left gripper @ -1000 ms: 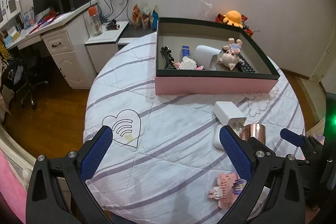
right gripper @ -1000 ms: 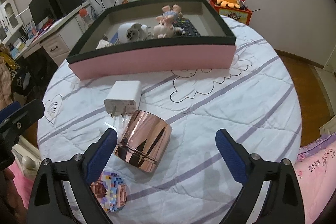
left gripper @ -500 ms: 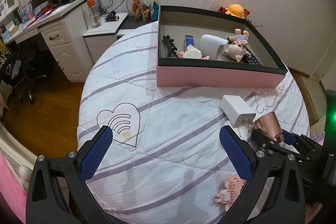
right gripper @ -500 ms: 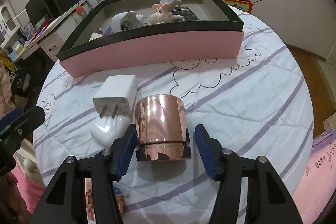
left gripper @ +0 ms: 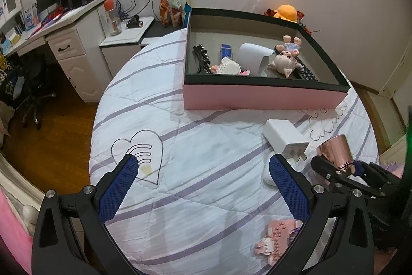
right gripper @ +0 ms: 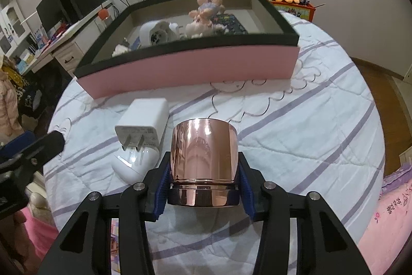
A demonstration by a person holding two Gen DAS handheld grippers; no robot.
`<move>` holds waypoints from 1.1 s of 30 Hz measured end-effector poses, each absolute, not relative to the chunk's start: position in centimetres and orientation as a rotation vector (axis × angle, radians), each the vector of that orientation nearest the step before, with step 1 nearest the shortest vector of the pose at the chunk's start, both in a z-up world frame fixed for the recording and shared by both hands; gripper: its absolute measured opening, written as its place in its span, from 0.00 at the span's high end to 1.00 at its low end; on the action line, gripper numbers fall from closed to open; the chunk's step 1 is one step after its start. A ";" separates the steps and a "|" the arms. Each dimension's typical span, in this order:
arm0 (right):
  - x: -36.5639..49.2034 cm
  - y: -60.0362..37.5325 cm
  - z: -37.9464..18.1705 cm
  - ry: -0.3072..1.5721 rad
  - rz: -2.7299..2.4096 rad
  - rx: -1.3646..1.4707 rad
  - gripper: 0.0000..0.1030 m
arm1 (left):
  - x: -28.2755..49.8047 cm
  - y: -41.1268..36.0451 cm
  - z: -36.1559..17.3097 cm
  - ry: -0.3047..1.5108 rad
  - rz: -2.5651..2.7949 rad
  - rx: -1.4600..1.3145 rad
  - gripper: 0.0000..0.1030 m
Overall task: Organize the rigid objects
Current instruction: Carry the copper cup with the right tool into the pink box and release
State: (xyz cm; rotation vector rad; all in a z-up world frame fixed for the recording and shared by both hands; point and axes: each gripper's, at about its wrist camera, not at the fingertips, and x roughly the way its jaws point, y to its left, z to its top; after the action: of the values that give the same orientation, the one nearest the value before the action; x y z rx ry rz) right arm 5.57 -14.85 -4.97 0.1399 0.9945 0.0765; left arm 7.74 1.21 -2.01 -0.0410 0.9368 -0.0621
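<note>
- Right gripper [right gripper: 203, 193] pinches the copper cup [right gripper: 204, 156], near side of the bed.
- White charger [right gripper: 143, 124] lies just left of it; pink box [right gripper: 190, 71] beyond.
- Left gripper [left gripper: 203, 187] is spread, holding nothing.

Quilted bed [left gripper: 195, 187]: pink box [left gripper: 262, 98], charger [left gripper: 285, 139], brick toy [left gripper: 276, 236].
</note>
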 end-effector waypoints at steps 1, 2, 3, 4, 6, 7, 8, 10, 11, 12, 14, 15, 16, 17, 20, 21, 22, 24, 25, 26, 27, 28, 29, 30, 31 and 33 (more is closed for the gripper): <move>5.6 -14.9 -4.7 0.987 0.077 0.142 0.54 | 7.8 1.2 -2.0 0.936 -0.062 -0.041 0.00; 5.5 -15.1 -4.3 0.978 0.077 0.144 0.54 | 8.0 1.1 -1.8 0.931 -0.062 -0.042 0.00; 5.5 -15.3 -3.8 0.966 0.079 0.149 0.54 | 8.2 1.1 -1.6 0.926 -0.062 -0.044 0.00; 5.6 -15.6 -3.0 0.949 0.080 0.151 0.54 | 8.5 1.0 -1.4 0.922 -0.063 -0.046 0.00; 6.2 -16.2 -1.8 0.921 0.083 0.149 0.54 | 9.2 1.0 -0.8 0.905 -0.060 -0.050 0.00; 6.7 -16.4 -1.1 0.905 0.084 0.147 0.54 | 9.6 0.9 -0.6 0.898 -0.059 -0.052 0.00; 7.1 -16.6 -0.7 0.894 0.083 0.146 0.54 | 10.1 0.9 -0.2 0.888 -0.058 -0.055 0.00; 8.7 -17.1 0.6 0.862 0.076 0.137 0.54 | 11.0 0.9 0.4 0.866 -0.050 -0.056 0.00; 9.7 -17.4 1.2 0.848 0.071 0.133 0.54 | 11.6 0.9 0.7 0.855 -0.046 -0.057 0.00; 10.2 -17.5 1.5 0.840 0.068 0.130 0.54 | 12.3 0.9 1.0 0.846 -0.043 -0.058 0.00; 12.0 -17.7 1.9 0.824 0.062 0.124 0.54 | 13.6 0.9 1.2 0.836 -0.033 -0.056 0.00; 12.8 -18.0 2.0 0.822 0.061 0.124 0.54 | 14.3 0.9 1.3 0.831 -0.029 -0.057 0.00; 13.9 -18.0 2.0 0.823 0.061 0.125 0.54 | 14.9 0.9 1.3 0.827 -0.026 -0.058 0.00; 15.0 -18.0 1.8 0.826 0.062 0.125 0.54 | 15.6 0.9 1.3 0.824 -0.020 -0.057 0.00; 17.0 -17.9 1.0 0.845 0.068 0.126 0.54 | 17.3 0.8 0.9 0.829 -0.016 -0.057 0.00; 17.8 -17.8 0.4 0.859 0.072 0.127 0.54 | 18.1 0.7 0.6 0.835 -0.016 -0.058 0.00; 18.1 -17.8 0.0 0.866 0.074 0.128 0.54 | 18.4 0.6 0.4 0.839 -0.016 -0.057 0.00; 19.1 -17.7 -0.8 0.884 0.078 0.131 0.54 | 19.4 0.5 -0.2 0.852 -0.017 -0.054 0.00; 19.6 -17.7 -1.3 0.894 0.079 0.133 0.54 | 19.7 0.4 -0.5 0.856 -0.018 -0.052 0.00; 19.9 -17.8 -1.6 0.899 0.078 0.133 0.54 | 20.2 0.3 -0.7 0.862 -0.018 -0.051 0.00; 20.2 -17.9 -1.8 0.904 0.078 0.135 0.54 | 20.6 0.3 -1.1 0.870 -0.019 -0.050 0.00; 20.6 -18.0 -2.2 0.913 0.076 0.135 0.54 | 20.9 0.1 -1.3 0.876 -0.020 -0.050 0.00; 20.7 -18.0 -2.4 0.917 0.074 0.134 0.54 | 21.1 0.1 -1.5 0.880 -0.022 -0.050 0.00; 21.0 -18.1 -2.7 0.925 0.069 0.131 0.54 | 21.3 0.0 -1.6 0.882 -0.022 -0.050 0.00; 21.1 -18.1 -2.9 0.928 0.062 0.127 0.54 | 21.5 0.0 -1.8 0.885 -0.023 -0.050 0.00; 21.2 -18.2 -2.9 0.924 0.059 0.134 0.54 | 21.7 -0.2 -1.8 0.888 -0.025 -0.051 0.00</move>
State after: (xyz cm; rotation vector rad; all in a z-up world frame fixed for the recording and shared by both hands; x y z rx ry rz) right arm 21.15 -18.23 -2.91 0.1337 0.9240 0.0593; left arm 21.65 -0.15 -1.85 -0.0512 0.8881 -0.0255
